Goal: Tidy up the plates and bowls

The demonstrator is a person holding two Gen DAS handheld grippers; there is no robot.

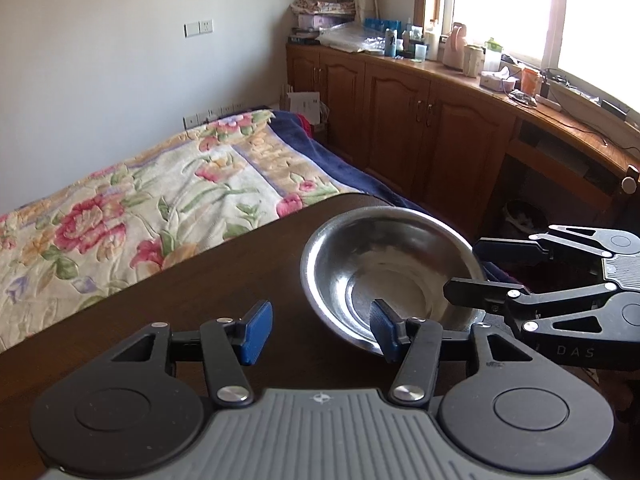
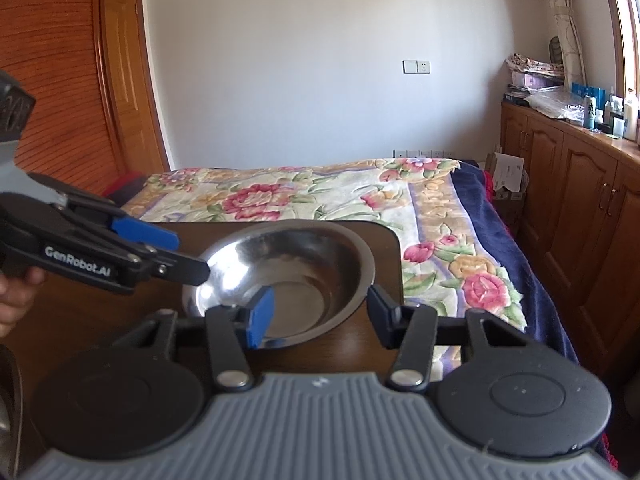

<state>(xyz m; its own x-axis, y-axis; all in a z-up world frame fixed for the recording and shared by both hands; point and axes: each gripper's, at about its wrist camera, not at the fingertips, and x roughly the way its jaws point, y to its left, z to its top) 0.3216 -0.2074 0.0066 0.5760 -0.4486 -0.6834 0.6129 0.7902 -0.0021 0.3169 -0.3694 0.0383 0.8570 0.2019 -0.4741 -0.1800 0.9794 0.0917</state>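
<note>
One steel bowl (image 1: 390,272) is seen on the dark wooden tabletop (image 1: 224,280), set close to its far corner beside the bed (image 1: 132,208) with the floral cover. Two grippers are counted: the left gripper (image 1: 320,330) is held spread wide at the bowl's near rim, grasping nothing. The right gripper (image 2: 320,314) is likewise spread apart, its blue-padded finger (image 2: 262,316) over the bowl's near rim.

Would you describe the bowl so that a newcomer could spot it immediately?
Find the dark wooden table at the foot of the floral-quilted bed. The steel bowl sits at its far right corner, empty and upright. It is the only shiny metal dish there, flanked by the open left gripper and right gripper.
</note>
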